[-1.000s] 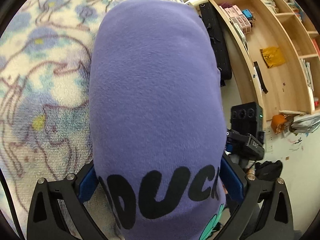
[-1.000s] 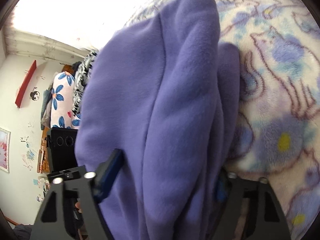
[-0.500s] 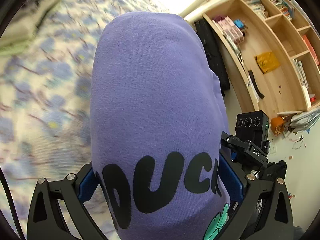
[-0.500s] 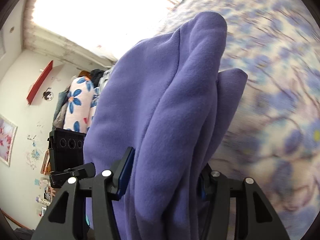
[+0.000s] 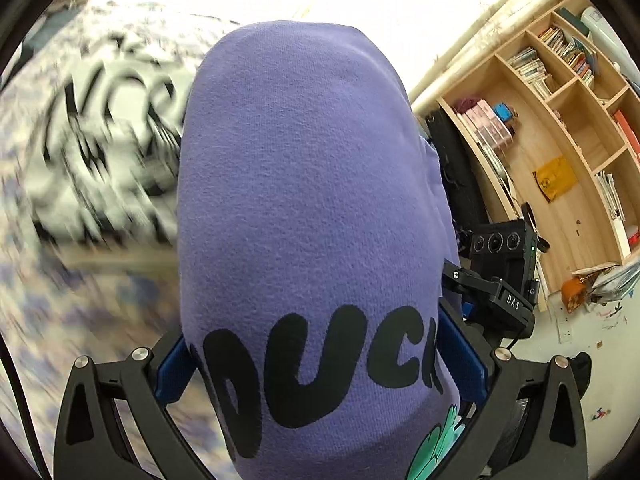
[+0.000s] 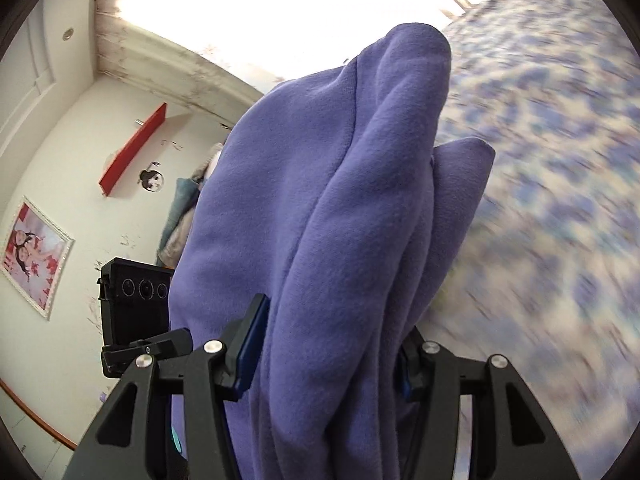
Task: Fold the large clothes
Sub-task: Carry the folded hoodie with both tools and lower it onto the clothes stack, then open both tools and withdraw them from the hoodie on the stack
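Note:
A purple sweatshirt (image 5: 304, 184) with black "DUCK" lettering fills the middle of the left wrist view. My left gripper (image 5: 320, 364) is shut on it, blue pads pressed against both sides of the folded cloth. In the right wrist view the same purple sweatshirt (image 6: 328, 216) hangs bunched in thick folds. My right gripper (image 6: 328, 360) is shut on it. Both grippers hold the garment up off the floral blanket (image 6: 560, 184), which is blurred with motion.
A black-and-white patterned garment (image 5: 104, 152) lies blurred on the blanket at the left. A wooden bookshelf (image 5: 560, 128) stands at the right, with a black camera unit (image 5: 504, 248) near it. Another black camera unit (image 6: 136, 300) and a wall with pictures are at the left.
Both grippers have lifted and tilted upward with the sweatshirt. The blanket has dropped away, and the window, walls and a black-and-white garment have come into view.

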### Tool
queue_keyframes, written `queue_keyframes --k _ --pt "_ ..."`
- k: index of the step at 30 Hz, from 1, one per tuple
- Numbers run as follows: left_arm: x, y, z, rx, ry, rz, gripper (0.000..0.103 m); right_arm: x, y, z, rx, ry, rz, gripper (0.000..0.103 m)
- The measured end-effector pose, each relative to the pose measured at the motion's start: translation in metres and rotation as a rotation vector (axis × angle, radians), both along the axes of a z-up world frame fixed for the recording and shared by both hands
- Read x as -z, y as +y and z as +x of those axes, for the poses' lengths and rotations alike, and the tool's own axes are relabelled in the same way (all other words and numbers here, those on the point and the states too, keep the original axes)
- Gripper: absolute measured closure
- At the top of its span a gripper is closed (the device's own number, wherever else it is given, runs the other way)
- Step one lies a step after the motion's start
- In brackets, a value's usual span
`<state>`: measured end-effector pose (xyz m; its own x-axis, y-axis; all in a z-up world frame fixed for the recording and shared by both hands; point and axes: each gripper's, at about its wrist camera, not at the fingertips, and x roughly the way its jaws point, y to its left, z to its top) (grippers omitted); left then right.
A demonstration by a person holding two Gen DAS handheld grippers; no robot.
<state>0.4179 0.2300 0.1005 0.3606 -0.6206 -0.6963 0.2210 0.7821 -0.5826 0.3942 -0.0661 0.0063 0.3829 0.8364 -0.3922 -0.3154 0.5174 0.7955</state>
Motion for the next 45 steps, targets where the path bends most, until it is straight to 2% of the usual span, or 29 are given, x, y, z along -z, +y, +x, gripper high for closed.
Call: queue_keyframes --k 3,8,10,13,15,17,20,26,29,34,36,38,40,42,45 --pt "-0.005 0.052 0.052 -0.016 -0.022 0.000 0.000 -0.006 0.039 0.043 -0.012 -0.036 0.001 0.049" --pt "0.002 0.104 0.128 -0.039 -0.053 0.039 0.000 0.001 0.106 0.122 -0.010 -0.055 -0.002 0.048" --pt "0.011 0.123 0.154 -0.049 -0.054 0.049 0.000 0.009 0.119 0.141 -0.005 -0.050 0.003 0.048" --pt "0.040 0.135 0.187 -0.062 -0.015 0.061 0.000 0.030 0.137 0.173 0.004 -0.017 0.001 0.048" --pt "0.076 0.147 0.207 -0.086 0.061 0.098 0.000 0.054 0.149 0.191 -0.002 0.016 -0.066 0.047" --pt "0.099 0.150 0.210 -0.100 0.081 0.048 0.000 0.077 0.153 0.200 0.002 0.056 -0.106 0.048" --pt "0.101 0.152 0.208 -0.086 0.037 0.010 0.000 0.084 0.150 0.200 -0.005 0.032 -0.103 0.045" --pt "0.089 0.155 0.193 -0.127 0.015 0.080 0.000 0.064 0.144 0.187 -0.039 0.000 -0.226 0.041" --pt "0.073 0.150 0.169 -0.164 -0.046 0.155 0.000 0.048 0.133 0.171 -0.016 -0.059 -0.297 0.041" --pt "0.046 0.137 0.118 -0.208 -0.171 0.280 0.000 0.016 0.130 0.121 0.048 -0.244 -0.403 0.041" --pt "0.042 0.128 0.097 -0.226 -0.224 0.343 0.000 0.008 0.139 0.097 0.060 -0.330 -0.486 0.041" --pt "0.044 0.121 0.083 -0.242 -0.251 0.419 0.000 0.007 0.149 0.082 0.081 -0.377 -0.579 0.041" --pt "0.053 0.114 0.078 -0.274 -0.235 0.520 0.000 0.013 0.162 0.078 0.098 -0.392 -0.714 0.041" --pt "0.063 0.119 0.076 -0.330 -0.192 0.510 0.000 0.029 0.171 0.077 0.113 -0.374 -0.833 0.041" --pt "0.065 0.123 0.069 -0.424 -0.159 0.469 0.000 0.034 0.164 0.073 0.121 -0.333 -0.820 0.041"
